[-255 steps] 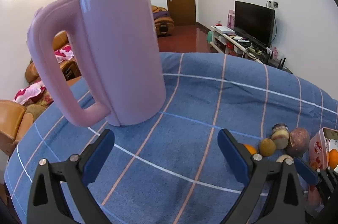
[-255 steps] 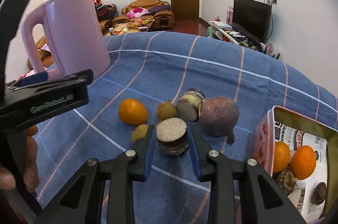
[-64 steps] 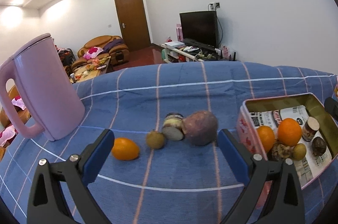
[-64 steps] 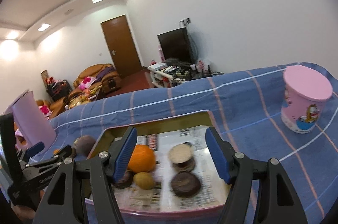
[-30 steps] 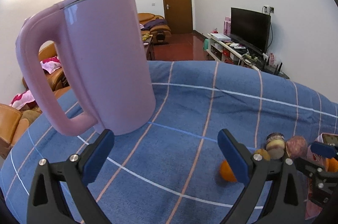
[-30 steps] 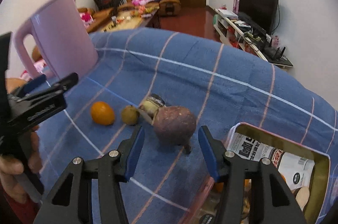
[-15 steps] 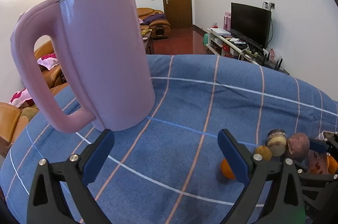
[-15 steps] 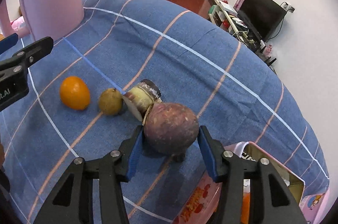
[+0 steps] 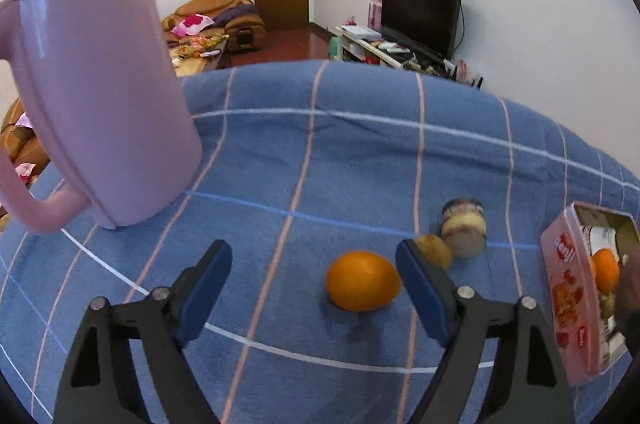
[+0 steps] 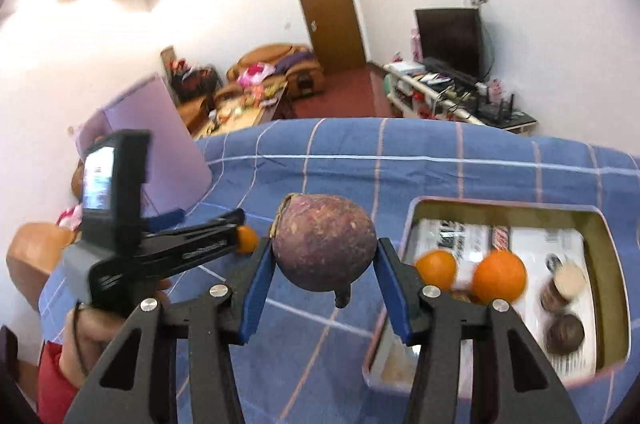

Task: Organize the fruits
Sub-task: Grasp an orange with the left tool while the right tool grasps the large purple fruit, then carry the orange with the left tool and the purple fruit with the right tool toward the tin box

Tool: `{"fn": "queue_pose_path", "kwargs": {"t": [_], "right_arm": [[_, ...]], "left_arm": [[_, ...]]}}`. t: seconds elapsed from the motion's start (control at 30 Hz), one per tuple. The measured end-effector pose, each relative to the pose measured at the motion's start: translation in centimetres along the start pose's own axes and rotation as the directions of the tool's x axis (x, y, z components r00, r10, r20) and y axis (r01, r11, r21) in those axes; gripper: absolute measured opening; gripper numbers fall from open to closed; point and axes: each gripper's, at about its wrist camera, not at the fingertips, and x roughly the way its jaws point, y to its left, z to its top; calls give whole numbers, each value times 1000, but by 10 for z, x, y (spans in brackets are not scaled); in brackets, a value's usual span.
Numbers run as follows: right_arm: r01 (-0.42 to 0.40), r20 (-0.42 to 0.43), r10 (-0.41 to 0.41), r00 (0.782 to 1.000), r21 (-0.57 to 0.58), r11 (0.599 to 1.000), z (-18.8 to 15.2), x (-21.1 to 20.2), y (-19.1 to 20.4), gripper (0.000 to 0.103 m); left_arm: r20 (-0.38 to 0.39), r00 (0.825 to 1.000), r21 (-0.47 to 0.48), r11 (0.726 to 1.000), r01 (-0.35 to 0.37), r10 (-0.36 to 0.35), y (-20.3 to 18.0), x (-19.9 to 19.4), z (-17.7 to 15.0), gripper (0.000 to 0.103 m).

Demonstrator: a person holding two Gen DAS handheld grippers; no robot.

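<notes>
An orange (image 9: 362,280) lies on the blue checked cloth (image 9: 360,144) between the fingers of my left gripper (image 9: 314,290), nearer the right pad. The jaws are closing and neither pad presses on it. Just beyond lie a small brown fruit (image 9: 434,250) and a cut, cream-faced piece (image 9: 464,232). My right gripper (image 10: 324,264) is shut on a round purple fruit (image 10: 324,244), held in the air left of the pink tin (image 10: 504,202). Inside the tin are two oranges (image 10: 500,276) and some dark pieces.
A tall pink kettle (image 9: 100,96) stands on the cloth at the far left. The tin (image 9: 564,288) sits at the right edge in the left wrist view. In the right wrist view, a person's hand (image 10: 92,328) holds the left gripper (image 10: 160,252).
The right gripper has lifted the purple fruit off the cloth and carried it toward the tin. The left gripper has swung right and down around the orange, its jaws narrower.
</notes>
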Motion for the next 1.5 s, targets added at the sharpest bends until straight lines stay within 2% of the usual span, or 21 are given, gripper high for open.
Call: {"fn": "queue_pose_path", "kwargs": {"t": [0.1, 0.27, 0.37, 0.53, 0.57, 0.6, 0.63, 0.73, 0.87, 0.93, 1.03, 1.13, 1.23, 1.5], "right_arm": [[17, 31, -17, 999, 7, 1000, -12, -5, 2, 53], [2, 5, -3, 1000, 39, 999, -15, 7, -4, 53], [-14, -13, 14, 1000, 57, 998, -17, 11, -8, 53], [-12, -31, 14, 999, 42, 999, -22, 14, -4, 53], [-15, -37, 16, 999, 42, 999, -23, 15, -3, 53], [-14, -40, 15, 999, 42, 999, -24, 16, -3, 53], [-12, -40, 14, 999, 41, 999, -25, 14, -3, 53], [-6, -31, 7, 1000, 36, 999, -25, 13, -4, 53], [-5, -19, 5, 1000, 36, 999, -26, 11, -6, 53], [3, -12, -3, 1000, 32, 999, -27, 8, -8, 53], [-2, 6, 2, 1000, 39, 999, -28, 3, -8, 53], [5, 16, -5, 1000, 27, 1000, -27, 1, -7, 53], [13, 18, -13, 1000, 16, 1000, -26, 0, -5, 53], [4, 24, -4, 1000, 6, 1000, -27, -2, -1, 53]], "left_arm": [[-8, 1000, 0, 1000, 5, -5, -3, 5, -1, 86], [-24, 1000, 63, 998, -4, 5, -18, 8, -4, 86], [-73, 996, 108, 993, -44, 52, -28, 22, -5, 85], [-85, 996, 11, 1000, 8, -7, -10, 26, 0, 72], [-80, 997, 13, 1000, 0, 1, -10, 25, 0, 61], [-71, 997, 22, 1000, -3, 4, -11, 23, 0, 44], [-65, 998, 32, 999, -3, 5, -13, 21, 0, 43], [-43, 999, 31, 1000, -1, 3, -15, 16, 0, 42], [89, 996, 16, 1000, 5, -7, -16, -10, 1, 42], [177, 983, 1, 999, 51, -50, -19, -31, 1, 43], [251, 964, -5, 996, 91, -87, -28, -51, -1, 43], [274, 957, 27, 995, 94, -98, -39, -58, -6, 43], [268, 958, 57, 994, 88, -101, -43, -56, -10, 43], [264, 960, 42, 996, 85, -93, -43, -59, -18, 43]]}}
